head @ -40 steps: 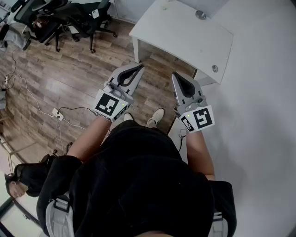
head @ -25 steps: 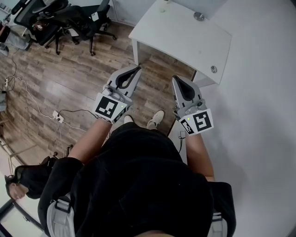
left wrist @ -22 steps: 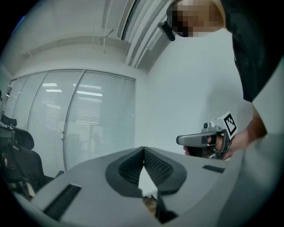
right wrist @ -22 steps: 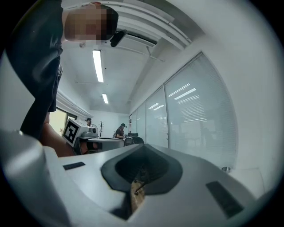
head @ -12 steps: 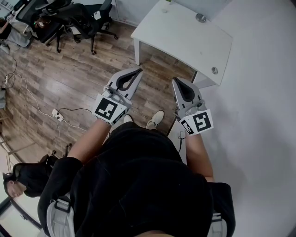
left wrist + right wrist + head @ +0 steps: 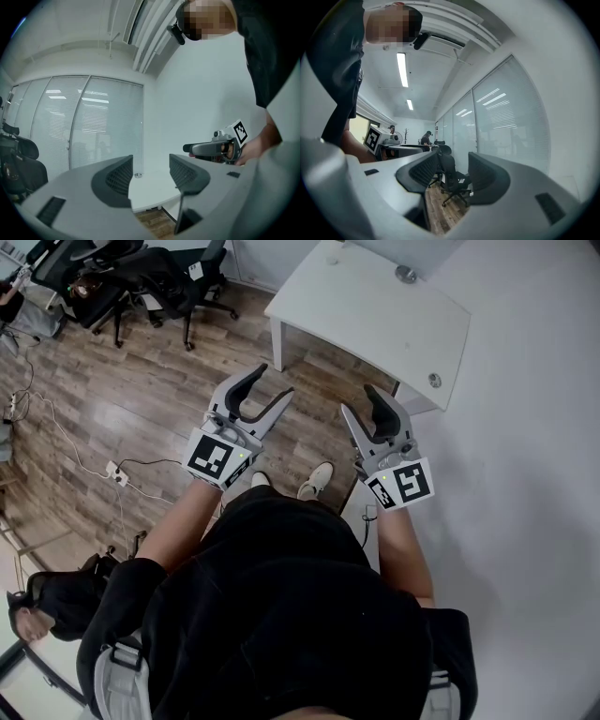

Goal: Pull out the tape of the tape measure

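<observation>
Overhead, head view: left claw (image 6: 272, 382) and right claw (image 6: 356, 399) are held side by side above the wooden floor (image 6: 141, 399), short of the white tabletop (image 6: 375, 320). Both stand well parted, with nothing between the pads. Tape measure: not identified. A round grey object (image 6: 406, 273) at the far edge and a smaller round object (image 6: 434, 380) near the right edge lie on the tabletop, both too small to name. Office chairs (image 6: 159, 277) stand at top left, well apart.

Left gripper view: jaws apart and empty. The tabletop shows through the gap, with one small round item (image 6: 137, 175) on it that cannot be told. The right claw shows at the right, level.

Right gripper view: jaws apart and empty, with only a chair and the floor beyond.

Handling, judged: the case is likely rigid, compact and light, smooth-sided and inclined to slip. The blade is likely thin springy steel, sharp-edged and sprung to snap back. Hold: one claw across the flat sides of the case, the other on the blade's end hook, pulling straight out of the slot.

Change from the earlier head view: both claws were closed tip to tip then. Both have just been opening, with nothing between them, and the hands are in much the same place
</observation>
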The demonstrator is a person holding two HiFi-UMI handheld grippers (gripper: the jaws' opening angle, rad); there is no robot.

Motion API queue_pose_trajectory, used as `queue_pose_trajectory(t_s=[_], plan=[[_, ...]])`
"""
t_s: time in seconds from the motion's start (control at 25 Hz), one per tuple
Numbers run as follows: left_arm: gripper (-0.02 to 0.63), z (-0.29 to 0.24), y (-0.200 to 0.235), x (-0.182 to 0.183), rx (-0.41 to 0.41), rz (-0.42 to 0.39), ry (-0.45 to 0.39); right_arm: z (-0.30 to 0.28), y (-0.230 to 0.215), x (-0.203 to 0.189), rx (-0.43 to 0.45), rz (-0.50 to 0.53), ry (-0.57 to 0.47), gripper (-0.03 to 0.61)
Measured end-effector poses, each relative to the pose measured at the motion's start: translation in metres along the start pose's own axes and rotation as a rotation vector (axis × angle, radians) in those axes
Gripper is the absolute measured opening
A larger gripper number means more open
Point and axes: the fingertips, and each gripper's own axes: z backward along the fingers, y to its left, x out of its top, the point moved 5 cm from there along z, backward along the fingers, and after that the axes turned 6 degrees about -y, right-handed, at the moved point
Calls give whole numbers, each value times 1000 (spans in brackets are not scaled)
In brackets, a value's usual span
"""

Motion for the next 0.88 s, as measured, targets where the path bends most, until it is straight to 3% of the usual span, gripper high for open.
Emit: queue_pose_trajectory(t_s=[0.16,0.36,0.88], plan=[[315,6,6,2,14,-2,-8,-3,3,0,-15,6,-6,265],[350,12,10,3,-5,-3,-2,-9,12,-3,-12,12,7,314],[359,49,30,-6,-64,-3,12,-26,56,-21,-29,2,48,330]])
